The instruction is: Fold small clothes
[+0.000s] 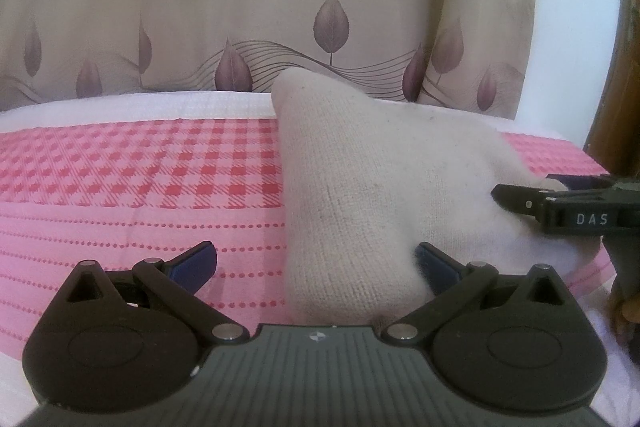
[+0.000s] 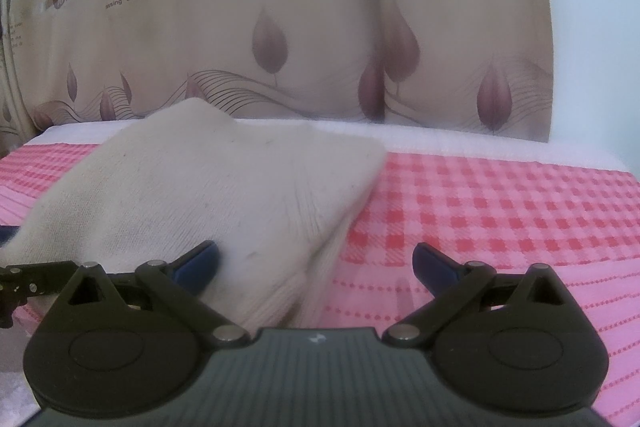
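A cream knitted garment [image 1: 360, 187] lies on the pink checked cloth [image 1: 140, 187], bunched up into a peak at the back. My left gripper [image 1: 316, 267] is open, its blue-padded fingers wide apart at the garment's near left corner, with the knit lying between them. My right gripper [image 2: 316, 267] is also open, at the garment's [image 2: 208, 195] near right corner; the ribbed hem lies between its fingers. The right gripper's fingers [image 1: 520, 201] show at the right edge of the left wrist view, against the knit. The left gripper's tip [image 2: 24, 279] shows at the left edge of the right wrist view.
The pink checked cloth [image 2: 500, 219] covers a white padded surface [image 1: 140, 107]. A beige curtain [image 1: 280, 7] with leaf prints and text hangs close behind. A white wall [image 1: 568, 67] stands at the right.
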`<move>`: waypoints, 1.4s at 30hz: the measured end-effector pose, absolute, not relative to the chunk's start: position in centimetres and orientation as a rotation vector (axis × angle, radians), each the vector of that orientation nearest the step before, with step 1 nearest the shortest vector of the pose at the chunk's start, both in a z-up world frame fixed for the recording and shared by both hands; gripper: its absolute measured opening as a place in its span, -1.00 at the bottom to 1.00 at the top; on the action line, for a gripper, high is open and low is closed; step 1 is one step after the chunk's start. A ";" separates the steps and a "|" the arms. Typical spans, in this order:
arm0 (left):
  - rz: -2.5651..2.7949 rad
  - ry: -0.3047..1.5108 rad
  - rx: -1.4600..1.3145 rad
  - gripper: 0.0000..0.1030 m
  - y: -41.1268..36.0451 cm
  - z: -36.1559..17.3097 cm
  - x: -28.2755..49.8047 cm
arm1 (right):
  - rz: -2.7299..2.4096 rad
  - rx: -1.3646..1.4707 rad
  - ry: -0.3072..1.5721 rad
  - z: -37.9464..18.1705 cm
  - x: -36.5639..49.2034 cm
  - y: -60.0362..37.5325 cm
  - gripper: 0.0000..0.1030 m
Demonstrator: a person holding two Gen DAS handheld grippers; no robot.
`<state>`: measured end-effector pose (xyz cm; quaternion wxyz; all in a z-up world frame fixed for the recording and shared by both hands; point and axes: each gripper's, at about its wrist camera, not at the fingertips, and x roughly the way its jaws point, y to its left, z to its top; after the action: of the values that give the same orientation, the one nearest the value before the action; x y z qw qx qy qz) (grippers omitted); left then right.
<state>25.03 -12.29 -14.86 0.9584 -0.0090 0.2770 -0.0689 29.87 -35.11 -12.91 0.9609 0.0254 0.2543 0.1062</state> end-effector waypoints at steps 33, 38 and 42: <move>-0.133 0.561 -0.008 1.00 -12.7 -14.7 25.0 | 0.206 0.032 0.497 -12.7 29.6 -35.0 1.00; -0.135 0.559 -0.004 1.00 -12.7 -14.7 25.0 | 0.207 0.033 0.497 -12.7 29.6 -35.1 1.00; -0.135 0.559 -0.002 1.00 -12.7 -14.7 25.0 | 0.207 0.033 0.497 -12.7 29.6 -35.1 1.00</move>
<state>24.95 -12.67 -14.67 0.9590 -0.0010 0.2756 -0.0667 29.64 -35.08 -12.73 0.9639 0.0163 0.2453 0.1024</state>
